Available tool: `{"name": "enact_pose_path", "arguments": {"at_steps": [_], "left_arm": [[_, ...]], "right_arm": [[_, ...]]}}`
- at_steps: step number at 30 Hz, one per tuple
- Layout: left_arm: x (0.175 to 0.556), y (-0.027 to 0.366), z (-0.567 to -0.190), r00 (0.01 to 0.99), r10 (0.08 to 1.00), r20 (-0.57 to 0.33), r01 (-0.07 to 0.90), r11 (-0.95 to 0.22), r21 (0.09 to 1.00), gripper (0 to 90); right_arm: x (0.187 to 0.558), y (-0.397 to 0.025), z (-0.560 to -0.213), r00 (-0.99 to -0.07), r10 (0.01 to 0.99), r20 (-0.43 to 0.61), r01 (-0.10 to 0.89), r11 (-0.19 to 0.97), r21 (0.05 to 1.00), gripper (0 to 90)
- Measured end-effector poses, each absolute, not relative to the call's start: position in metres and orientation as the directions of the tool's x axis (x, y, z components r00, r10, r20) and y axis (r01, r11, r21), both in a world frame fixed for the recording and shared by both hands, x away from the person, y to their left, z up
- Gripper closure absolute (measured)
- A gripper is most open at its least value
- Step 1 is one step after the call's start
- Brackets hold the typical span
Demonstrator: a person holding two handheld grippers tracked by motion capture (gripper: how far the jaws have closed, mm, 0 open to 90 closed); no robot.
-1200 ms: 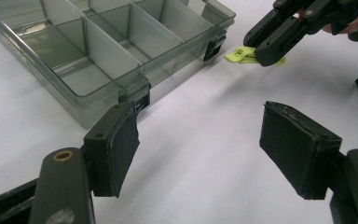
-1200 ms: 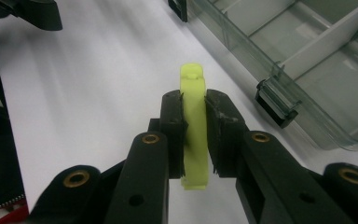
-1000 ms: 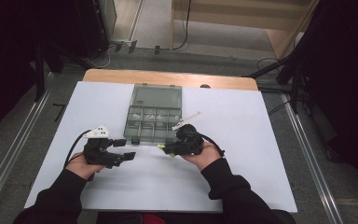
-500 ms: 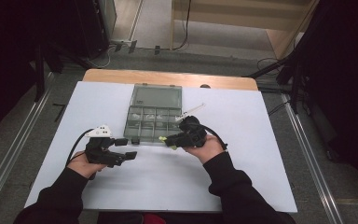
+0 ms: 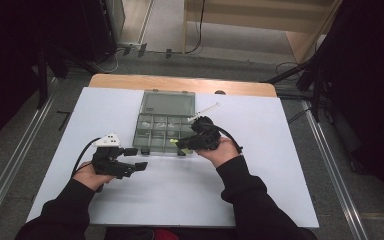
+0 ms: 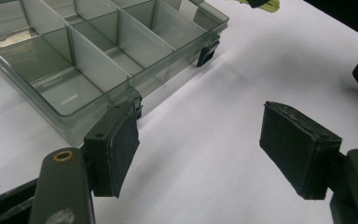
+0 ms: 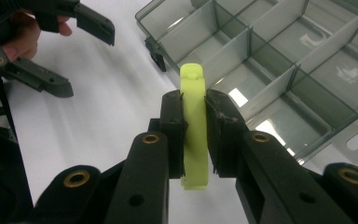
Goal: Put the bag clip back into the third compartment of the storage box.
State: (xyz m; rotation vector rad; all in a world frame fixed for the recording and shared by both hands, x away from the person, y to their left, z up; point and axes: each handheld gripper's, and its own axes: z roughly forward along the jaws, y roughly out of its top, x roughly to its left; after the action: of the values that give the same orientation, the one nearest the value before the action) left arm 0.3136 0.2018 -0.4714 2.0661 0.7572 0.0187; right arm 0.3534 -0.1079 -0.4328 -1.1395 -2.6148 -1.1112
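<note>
The yellow-green plastic piece, flat and smooth with a rounded tip, sits clamped edge-on between the jaws of the right hand-held gripper, held above the near edge of the organiser box. The left hand-held gripper hovers over bare bench just beside the box's near corner, jaws wide apart and holding nothing. The box is clear grey plastic, lid folded back, divided by thin walls into rectangular compartments; the near ones look bare, and small pale items in others are too small to identify. The bench has a matte white top with a wooden far edge. Dark surroundings and a grey floor with cables lie beyond.
</note>
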Motion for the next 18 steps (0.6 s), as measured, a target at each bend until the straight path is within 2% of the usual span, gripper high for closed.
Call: {"name": "enact_pose_path", "arguments": {"at_steps": [18], "left_arm": [[0.314,0.202,-0.471,0.812,0.52,-0.265,0.505,-0.399,0.765,27.8]], "right_arm": [[0.375,-0.103,-0.431,-0.687,0.642,0.34,0.695,0.445,0.564,79.0]]}}
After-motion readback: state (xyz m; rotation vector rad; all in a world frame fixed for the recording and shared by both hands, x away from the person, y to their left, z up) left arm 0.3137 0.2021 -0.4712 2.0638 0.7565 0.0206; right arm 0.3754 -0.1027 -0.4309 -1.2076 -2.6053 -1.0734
